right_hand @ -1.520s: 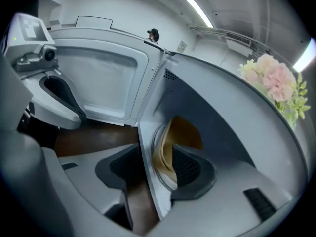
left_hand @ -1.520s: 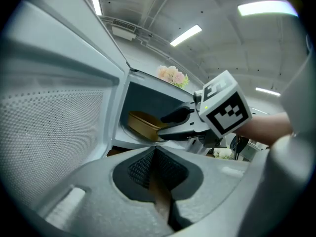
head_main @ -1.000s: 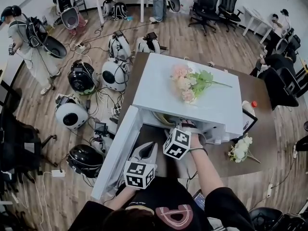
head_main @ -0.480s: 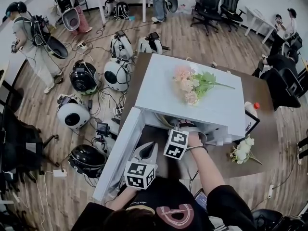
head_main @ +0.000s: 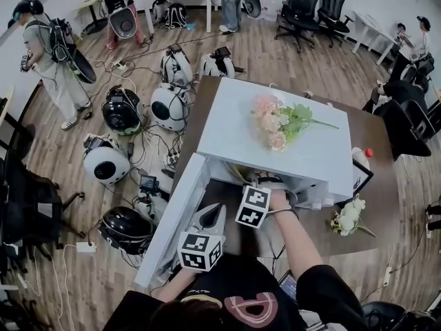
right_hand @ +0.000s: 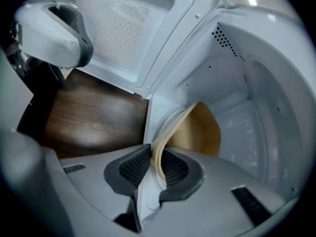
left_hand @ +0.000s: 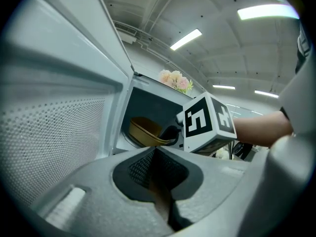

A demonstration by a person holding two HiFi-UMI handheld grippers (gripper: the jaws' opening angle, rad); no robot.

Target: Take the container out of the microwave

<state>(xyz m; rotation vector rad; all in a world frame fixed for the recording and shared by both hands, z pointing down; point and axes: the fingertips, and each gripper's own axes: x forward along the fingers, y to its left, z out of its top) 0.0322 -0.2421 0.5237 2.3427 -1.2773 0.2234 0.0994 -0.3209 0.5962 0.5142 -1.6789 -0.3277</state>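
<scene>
Right gripper view has the tan, thin-walled bowl-shaped container (right_hand: 200,127) inside the cavity of the white microwave (right_hand: 266,107), close to the front opening and on its door side. The bowl is seen tilted, with its near rim running edge-on toward the camera. The right gripper (right_hand: 154,163) has just been closing its jaws, and the ribbed dark pads now press on that rim from either side, so the container is gripped but not yet out. I judge the grasp made and the pull-out as the step in hand.

The hold is on a thin lip only, so the bowl may flex or swing as it comes away. The upright edge of the door frame stands just beside the rim, and the cavity's front lip lies under it; both must be cleared. The perforated white door (right_hand: 128,28) is swung wide open, and bare dark wood table (right_hand: 94,117) lies in front, giving room to draw back.

Left gripper view shows the left gripper (left_hand: 155,168) with its jaws together on nothing, held level beside the door, apart from the container. Pink artificial flowers (head_main: 270,121) lie on the microwave's top.
</scene>
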